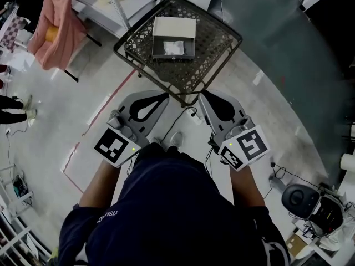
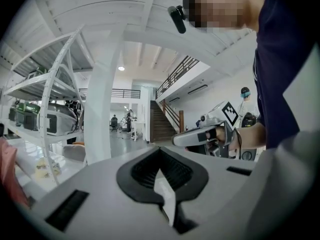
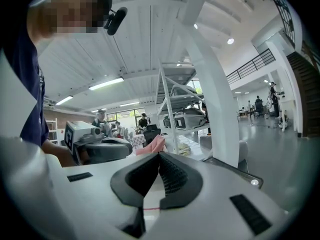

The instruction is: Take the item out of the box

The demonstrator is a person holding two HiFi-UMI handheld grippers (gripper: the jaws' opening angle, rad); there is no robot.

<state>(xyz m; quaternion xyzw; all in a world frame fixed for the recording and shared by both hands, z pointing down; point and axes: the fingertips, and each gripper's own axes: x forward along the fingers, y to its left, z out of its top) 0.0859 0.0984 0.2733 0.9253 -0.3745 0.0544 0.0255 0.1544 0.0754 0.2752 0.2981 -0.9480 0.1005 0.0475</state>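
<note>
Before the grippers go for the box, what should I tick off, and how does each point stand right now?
1. Box open on top: ok.
2. White item visible inside the box: ok.
3. Left gripper empty: ok, jaws together on nothing.
4. Right gripper empty: ok, jaws together on nothing.
5. Jaws apart, ready to grab: not ok, both shut.
6. Grippers at the box: not ok, both are by the near corner of the mesh table, short of it.
</note>
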